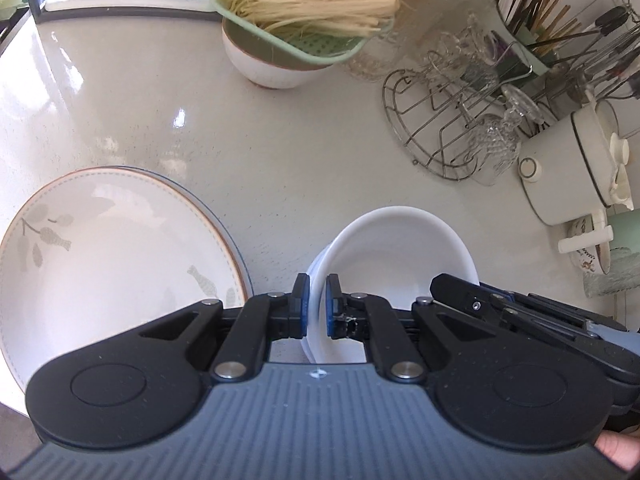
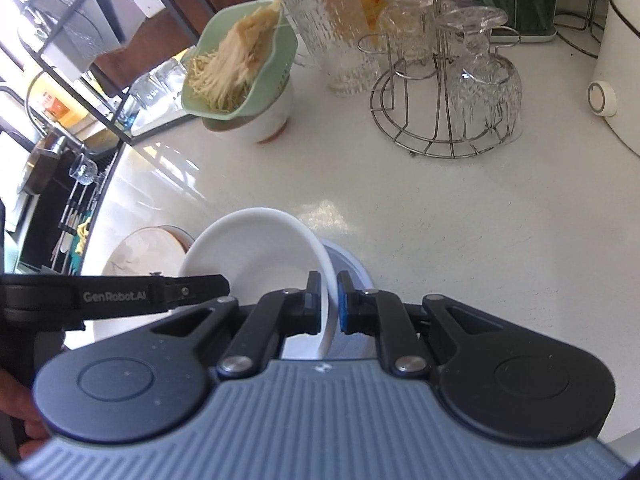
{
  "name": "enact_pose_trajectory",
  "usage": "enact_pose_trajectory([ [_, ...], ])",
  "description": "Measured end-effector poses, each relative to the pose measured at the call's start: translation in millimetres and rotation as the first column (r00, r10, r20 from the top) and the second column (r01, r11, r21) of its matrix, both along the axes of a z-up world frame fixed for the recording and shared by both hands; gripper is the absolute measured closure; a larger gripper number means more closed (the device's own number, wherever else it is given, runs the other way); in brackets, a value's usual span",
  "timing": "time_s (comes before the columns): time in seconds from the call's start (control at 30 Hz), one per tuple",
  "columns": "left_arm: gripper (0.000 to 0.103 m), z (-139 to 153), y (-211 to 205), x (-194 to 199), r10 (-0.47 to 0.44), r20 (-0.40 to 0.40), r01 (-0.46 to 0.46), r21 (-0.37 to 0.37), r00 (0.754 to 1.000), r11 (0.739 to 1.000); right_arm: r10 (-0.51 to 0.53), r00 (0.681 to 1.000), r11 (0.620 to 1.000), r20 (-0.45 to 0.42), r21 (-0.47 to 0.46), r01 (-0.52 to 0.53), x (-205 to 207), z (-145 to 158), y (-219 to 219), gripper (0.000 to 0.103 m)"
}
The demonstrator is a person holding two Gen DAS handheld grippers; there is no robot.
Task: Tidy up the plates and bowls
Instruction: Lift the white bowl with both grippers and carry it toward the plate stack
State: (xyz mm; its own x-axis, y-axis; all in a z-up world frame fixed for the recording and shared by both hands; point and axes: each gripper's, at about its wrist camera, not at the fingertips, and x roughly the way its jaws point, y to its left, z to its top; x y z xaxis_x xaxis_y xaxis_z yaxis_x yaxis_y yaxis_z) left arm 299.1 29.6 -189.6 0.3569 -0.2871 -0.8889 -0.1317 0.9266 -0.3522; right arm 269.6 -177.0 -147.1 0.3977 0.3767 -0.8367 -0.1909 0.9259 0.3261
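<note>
A plain white bowl (image 1: 396,248) (image 2: 256,256) is held over the pale countertop from both sides. My left gripper (image 1: 317,300) is shut on the bowl's left rim, one blue pad inside and one outside. My right gripper (image 2: 329,300) is shut on the opposite rim, and its black fingers (image 1: 460,292) show at the bowl's right side in the left wrist view. A paler bluish curve (image 2: 352,276) shows just below the bowl; I cannot tell whether it is a second bowl. A leaf-patterned plate (image 1: 112,260) (image 2: 140,252) lies to the left on top of a blue-rimmed plate.
At the back, a green colander of noodles (image 1: 304,12) rests on a white bowl (image 1: 272,68). A wire rack with upturned glasses (image 1: 452,120) (image 2: 448,92), a utensil holder (image 1: 528,20), a white pot (image 1: 572,160) and a glass jug (image 2: 340,28) crowd the right and rear.
</note>
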Motion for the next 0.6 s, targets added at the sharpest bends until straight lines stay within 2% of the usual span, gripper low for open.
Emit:
enact_pose_trajectory([
  [0.1,0.094,-1.5,0.3,2.7,0.0,-0.008,0.0,0.001,1.0,1.0,-0.017,1.0,1.0,-0.001,0.006,0.017,0.7,-1.6,-1.7,0.091],
  [0.17,0.087,-2.3,1.1,3.5,0.003,-0.018,-0.003,0.0,1.0,1.0,-0.04,0.999,0.999,0.013,0.007,0.039,0.0,0.5,-5.5,0.091],
  [0.23,0.059,-2.2,2.5,2.5,0.006,-0.019,-0.006,-0.003,1.0,1.0,-0.061,0.998,0.998,0.015,0.011,0.06,0.6,2.2,-10.0,0.086],
  [0.27,0.054,-1.2,1.8,1.1,0.004,-0.014,-0.004,-0.001,1.0,1.0,-0.076,0.997,0.997,0.014,0.015,0.076,1.3,2.2,-13.5,0.081],
  [0.3,0.051,-0.5,0.7,0.2,0.0,-0.008,0.0,0.002,1.0,1.0,-0.09,0.996,0.996,0.012,0.024,0.089,1.8,2.1,-16.8,0.069],
  [0.33,0.051,-0.3,-0.6,-0.2,-0.004,-0.005,0.004,0.006,1.0,1.0,-0.101,0.995,0.994,0.016,0.041,0.1,1.7,2.0,-21.3,0.055],
  [0.4,0.05,-1.6,-2.2,0.5,-0.006,-0.006,0.006,0.002,1.0,1.0,-0.121,0.992,0.991,0.024,0.065,0.119,0.8,0.1,-28.0,0.045],
  [0.5,0.05,-3.3,-2.6,3.6,0.008,-0.009,-0.008,-0.005,1.0,1.0,-0.123,0.992,0.991,-0.007,0.06,0.123,5.1,-10.0,-29.3,0.045],
  [0.6,0.05,-2.6,-3.6,4.4,0.013,-0.003,-0.013,-0.003,1.0,1.0,-0.124,0.989,0.987,-0.079,0.092,0.131,11.0,-24.2,-29.9,0.046],
])
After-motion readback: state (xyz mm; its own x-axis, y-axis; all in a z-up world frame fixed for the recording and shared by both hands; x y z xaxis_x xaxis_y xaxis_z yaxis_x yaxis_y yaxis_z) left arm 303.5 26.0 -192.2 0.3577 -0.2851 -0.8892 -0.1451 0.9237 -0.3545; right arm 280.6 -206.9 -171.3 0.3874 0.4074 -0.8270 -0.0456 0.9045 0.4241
